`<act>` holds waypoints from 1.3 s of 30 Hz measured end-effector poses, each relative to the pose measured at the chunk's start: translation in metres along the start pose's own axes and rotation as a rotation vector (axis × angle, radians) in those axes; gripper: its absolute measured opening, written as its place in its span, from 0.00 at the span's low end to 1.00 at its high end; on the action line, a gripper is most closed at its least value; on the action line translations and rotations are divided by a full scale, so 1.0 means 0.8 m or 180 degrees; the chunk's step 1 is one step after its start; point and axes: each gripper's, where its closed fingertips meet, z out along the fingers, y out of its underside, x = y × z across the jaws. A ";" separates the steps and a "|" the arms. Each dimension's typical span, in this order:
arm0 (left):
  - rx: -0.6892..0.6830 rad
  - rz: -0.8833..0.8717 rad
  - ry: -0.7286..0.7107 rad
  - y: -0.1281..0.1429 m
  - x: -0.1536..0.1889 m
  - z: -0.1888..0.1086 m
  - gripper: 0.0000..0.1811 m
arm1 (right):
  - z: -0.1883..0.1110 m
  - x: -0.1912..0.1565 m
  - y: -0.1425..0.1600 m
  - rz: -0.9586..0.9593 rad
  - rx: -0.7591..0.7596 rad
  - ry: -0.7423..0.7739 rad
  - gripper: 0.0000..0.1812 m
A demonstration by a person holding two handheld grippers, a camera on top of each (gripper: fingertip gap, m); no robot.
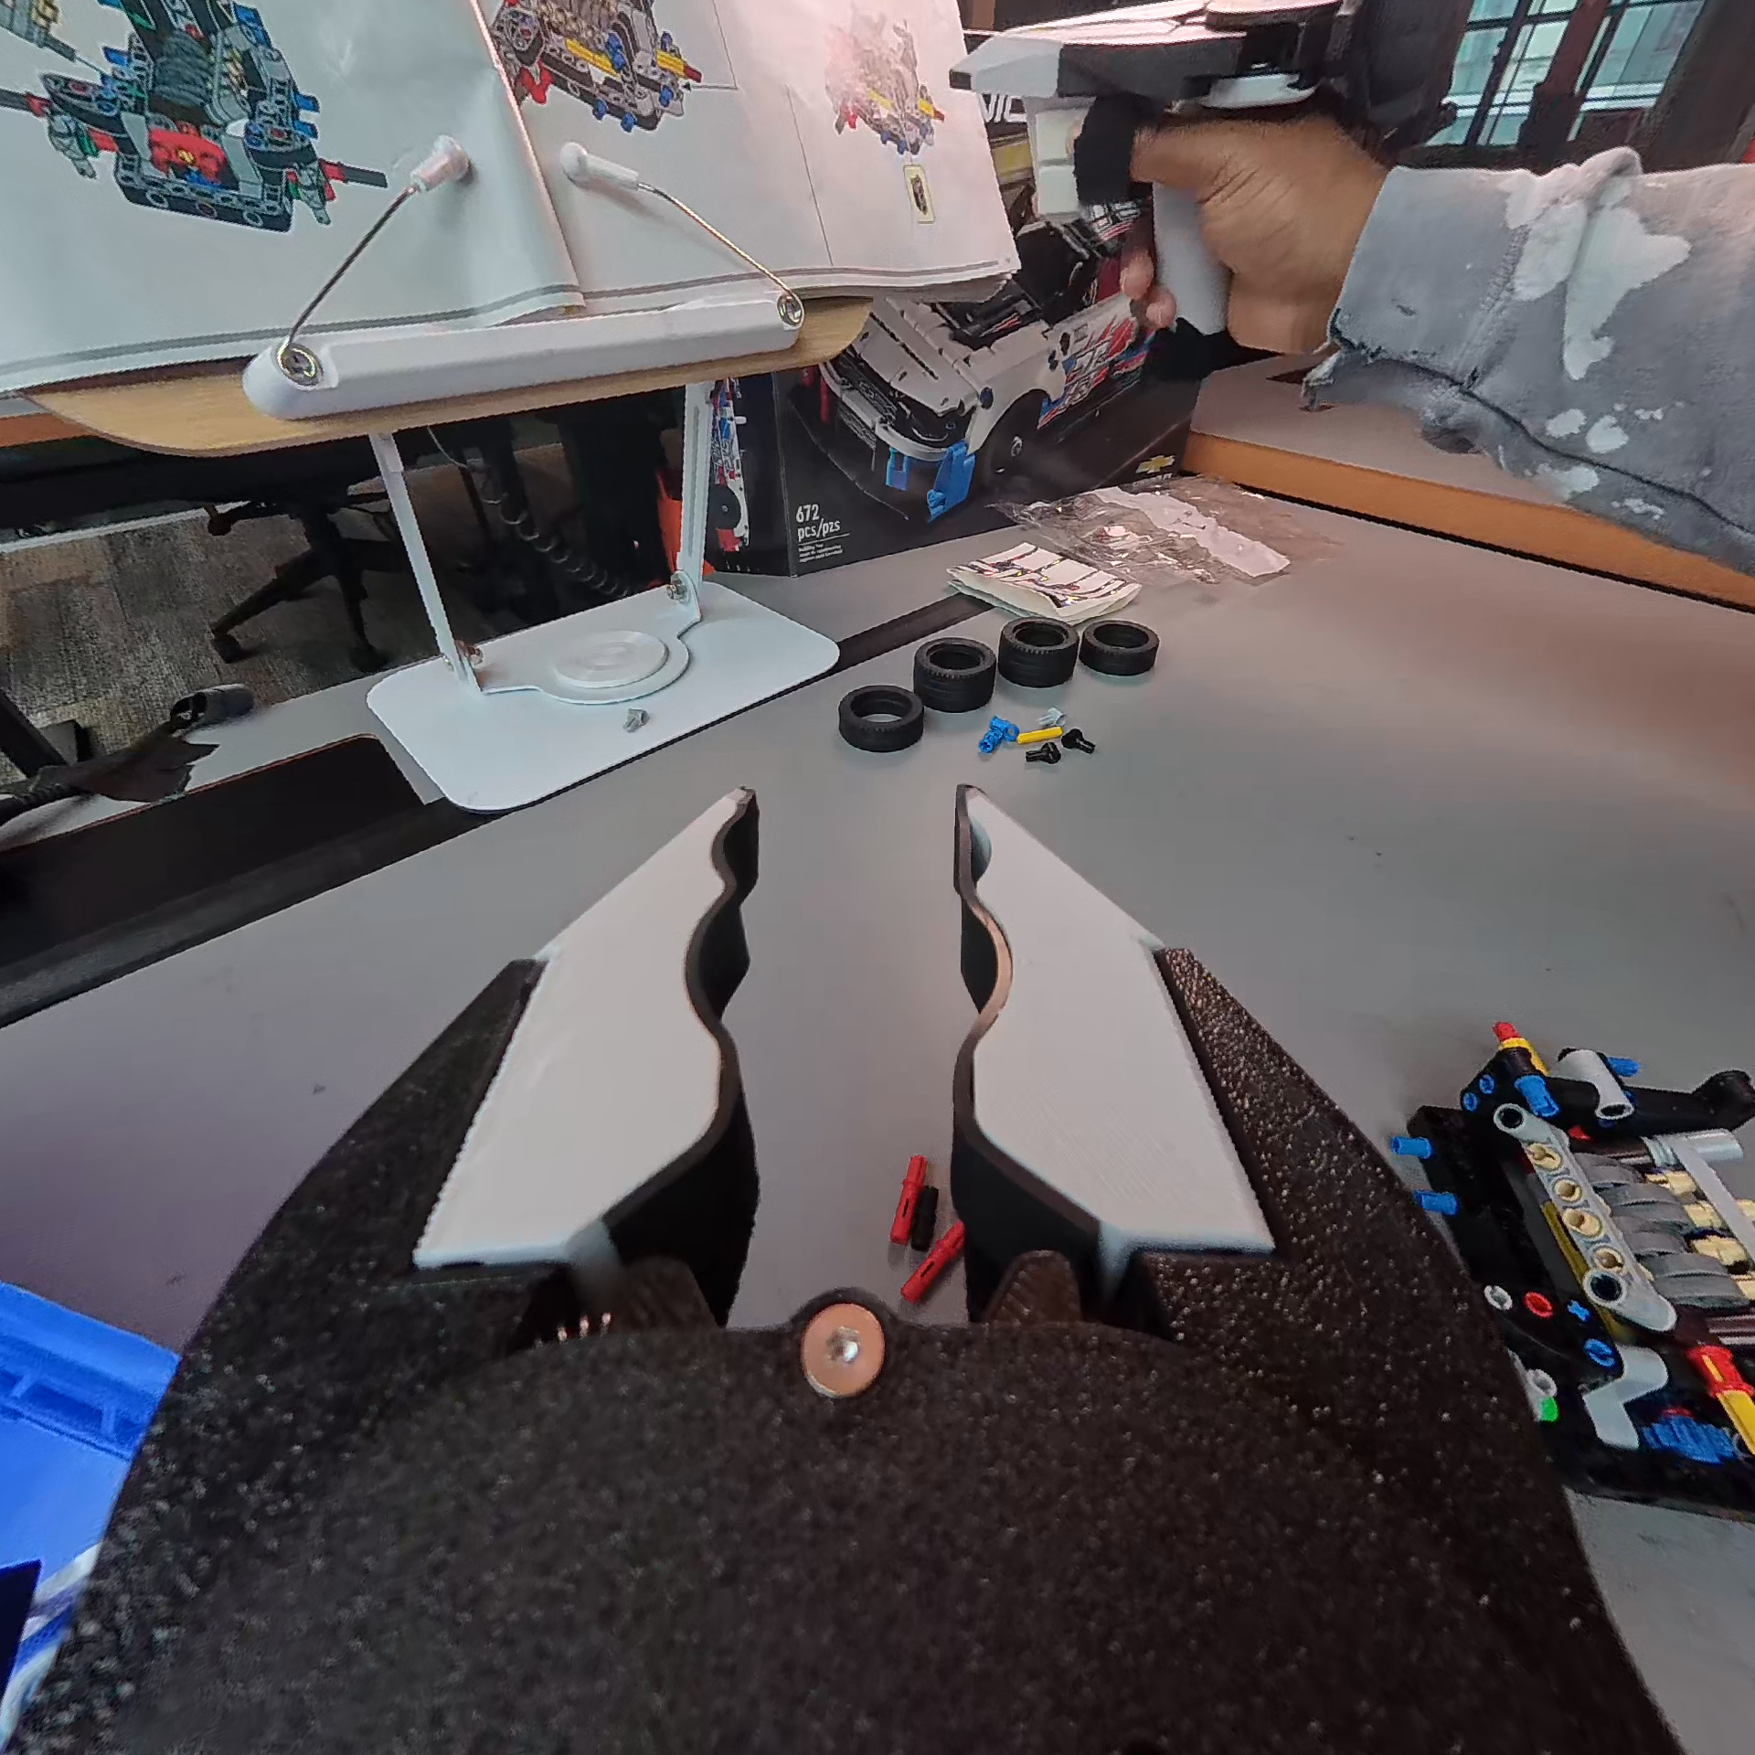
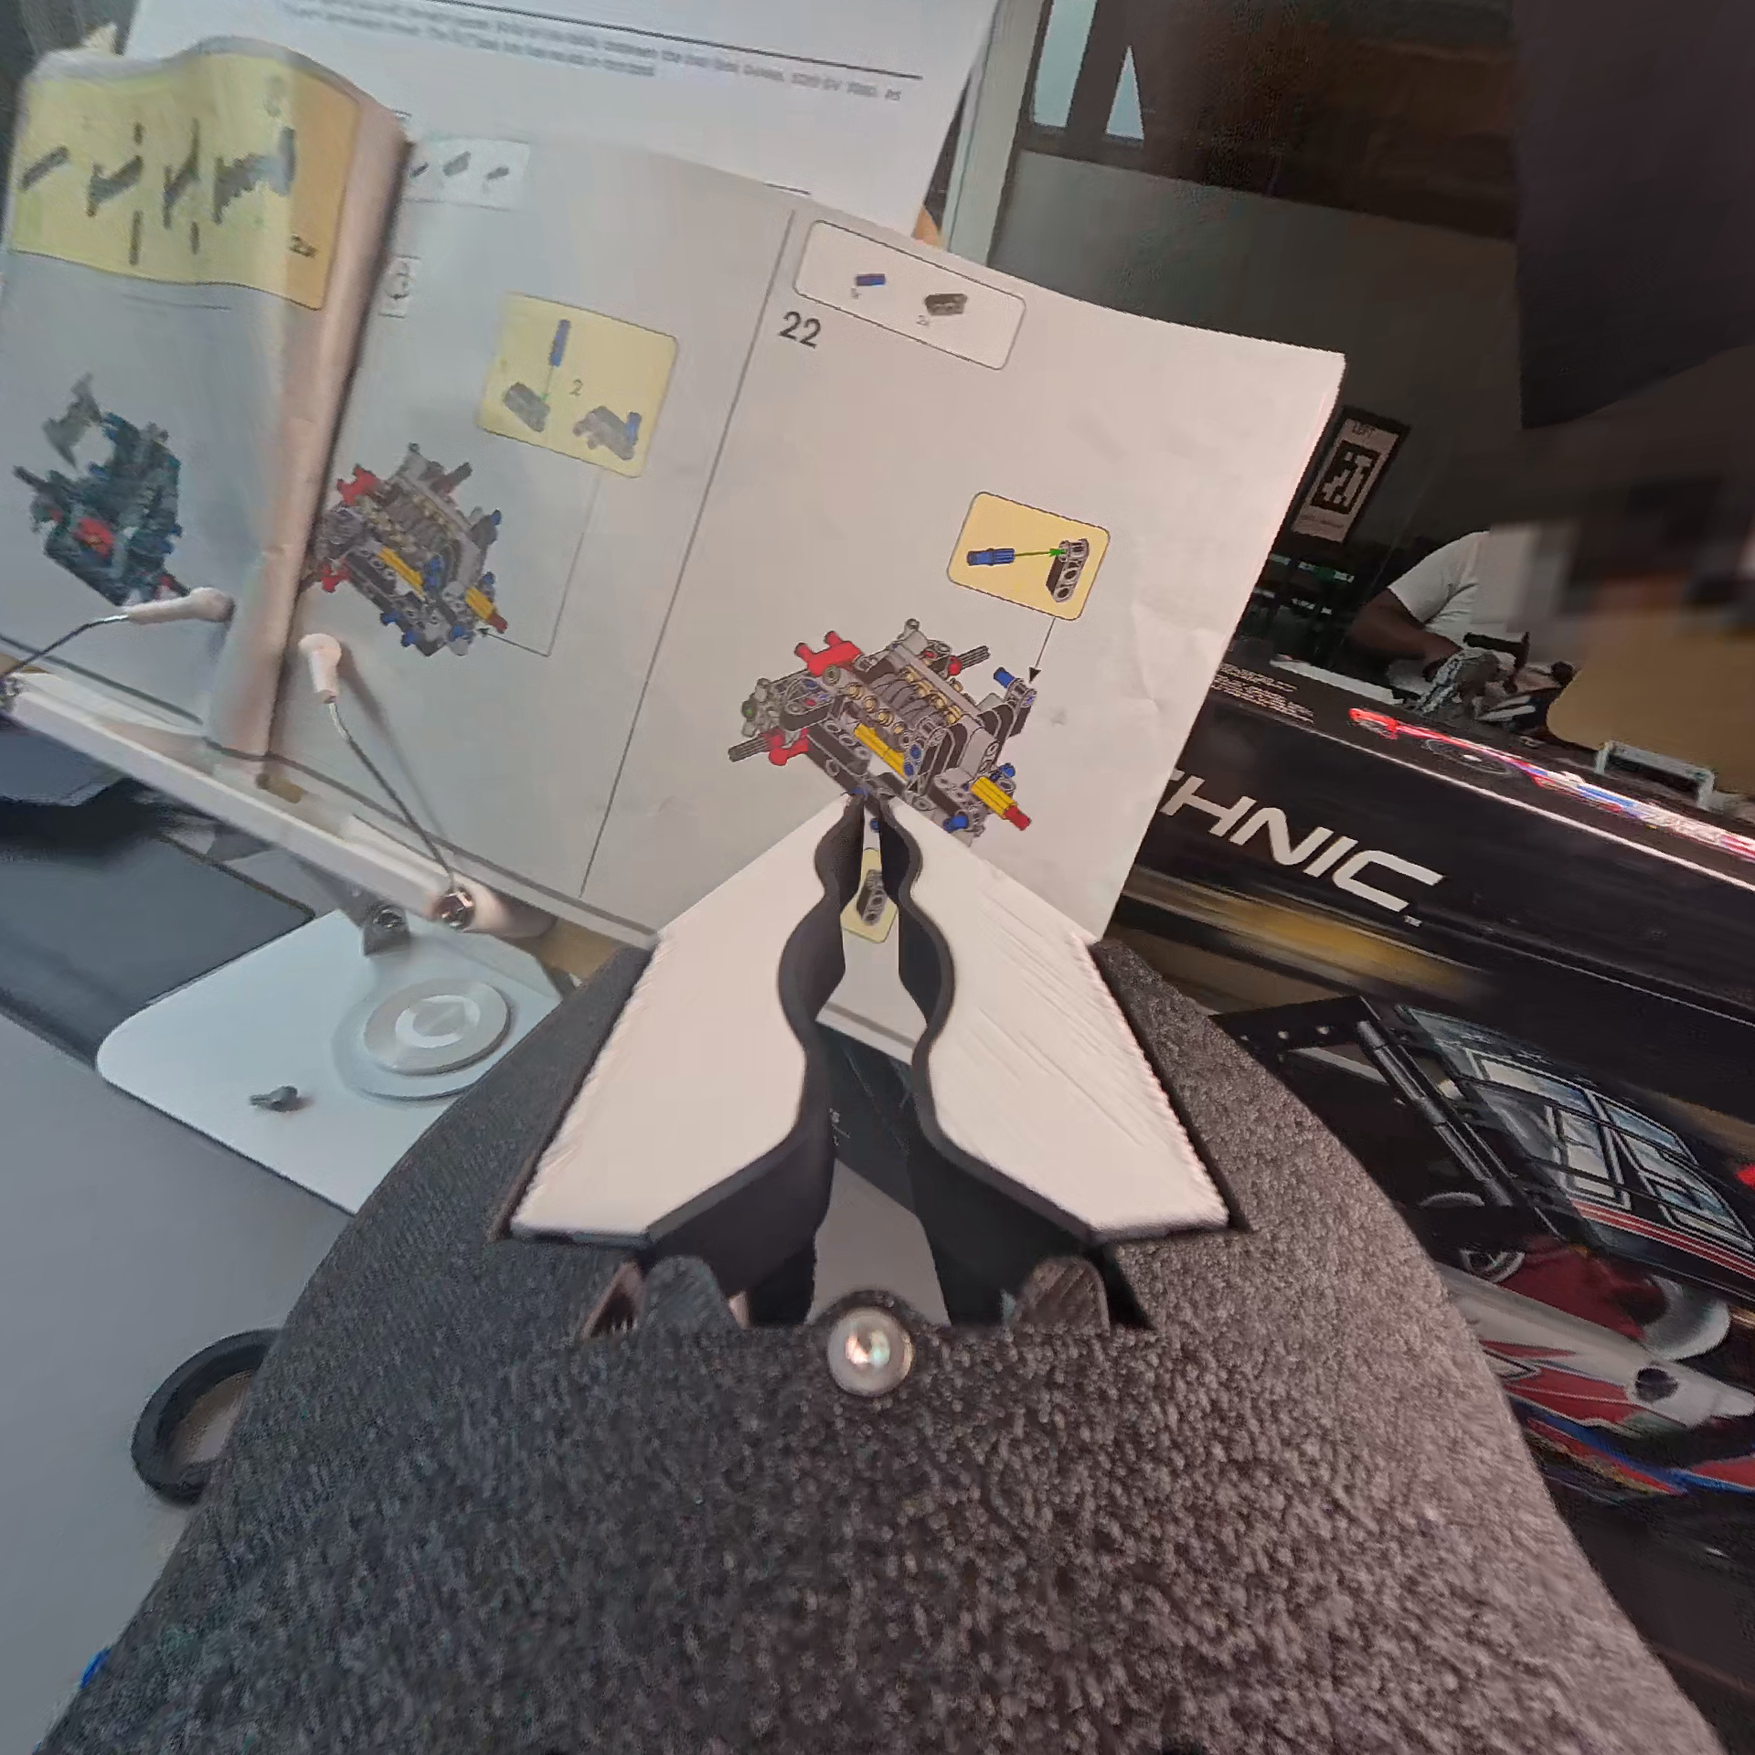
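My left gripper (image 1: 855, 807) is open and empty, low over the grey table (image 1: 1330, 855). A few small red and black pins (image 1: 919, 1216) lie on the table between the bases of its fingers. A partly built brick model (image 1: 1614, 1263) lies just to its right. My right gripper (image 2: 862, 810) is shut or nearly so, with its tips at the right-hand page of an open instruction booklet (image 2: 950, 475). I cannot tell whether it pinches the paper. In the left wrist view a hand holds that gripper (image 1: 959, 74) up by the booklet's (image 1: 760, 142) right edge.
The booklet rests on a white book stand (image 1: 608, 703). Several black tyres (image 1: 954, 672) and small pins (image 1: 1035, 736) lie beyond my left gripper, with a sticker sheet (image 1: 1045, 579) and plastic bag (image 1: 1168, 532). A set box (image 2: 1424, 855) stands behind. A blue bin (image 1: 66, 1405) is at the left. The gap from one gripper's tips to the other's is roughly 40 cm.
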 end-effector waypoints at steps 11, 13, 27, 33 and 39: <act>-0.0020 0.0239 0.0723 -0.021 0.066 -0.024 0.23 | -0.189 -0.165 0.039 -0.0141 -0.0136 -0.1385 0.06; -0.0136 0.0297 0.0983 -0.011 0.088 -0.033 0.24 | -0.234 -0.203 0.056 -0.0137 -0.0243 -0.1814 0.06; -0.1173 0.0568 0.2375 0.091 0.199 -0.088 0.35 | -0.409 -0.370 0.151 -0.0398 -0.1077 -0.3502 0.12; -0.1422 0.0923 0.2346 0.122 0.218 -0.084 0.37 | -0.411 -0.394 0.182 -0.0933 -0.1434 -0.3299 0.14; -0.1579 0.0999 0.2527 0.133 0.223 -0.097 0.32 | -0.401 -0.386 0.185 -0.0835 -0.1288 -0.3109 0.05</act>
